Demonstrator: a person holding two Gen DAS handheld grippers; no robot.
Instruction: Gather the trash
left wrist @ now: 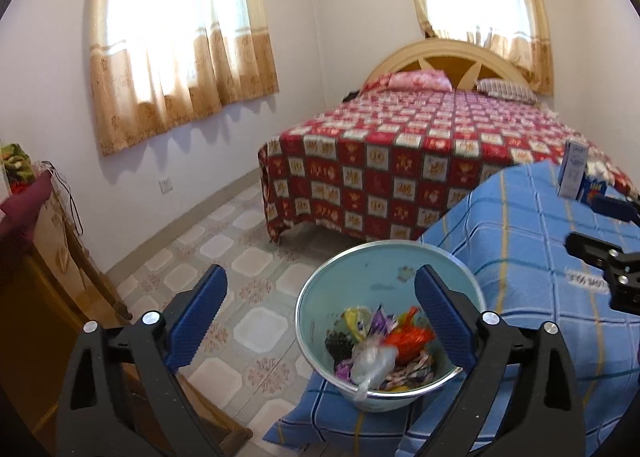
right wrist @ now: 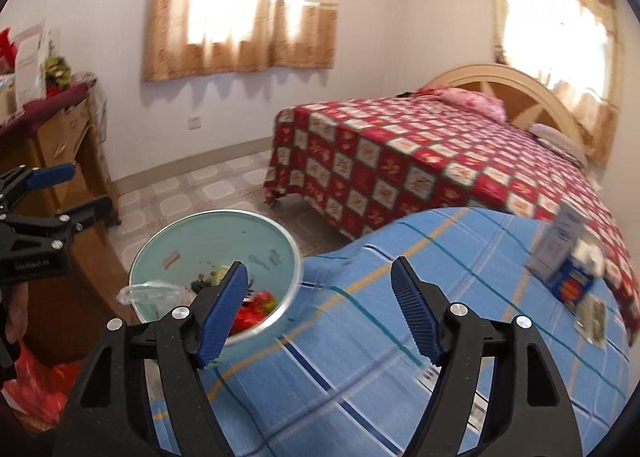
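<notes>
Glossy round bin — crinkled wrappers inside — on checked cloth.

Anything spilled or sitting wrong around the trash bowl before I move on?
One thing: a clear plastic wrapper hangs over the rim of the bowl instead of lying inside with the other trash. The bowl itself sits right at the edge of the blue cloth. Nothing spilled that I can see.

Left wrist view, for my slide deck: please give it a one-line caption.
Open left tool above a pale bowl of wrappers on a blue checked cloth.
</notes>
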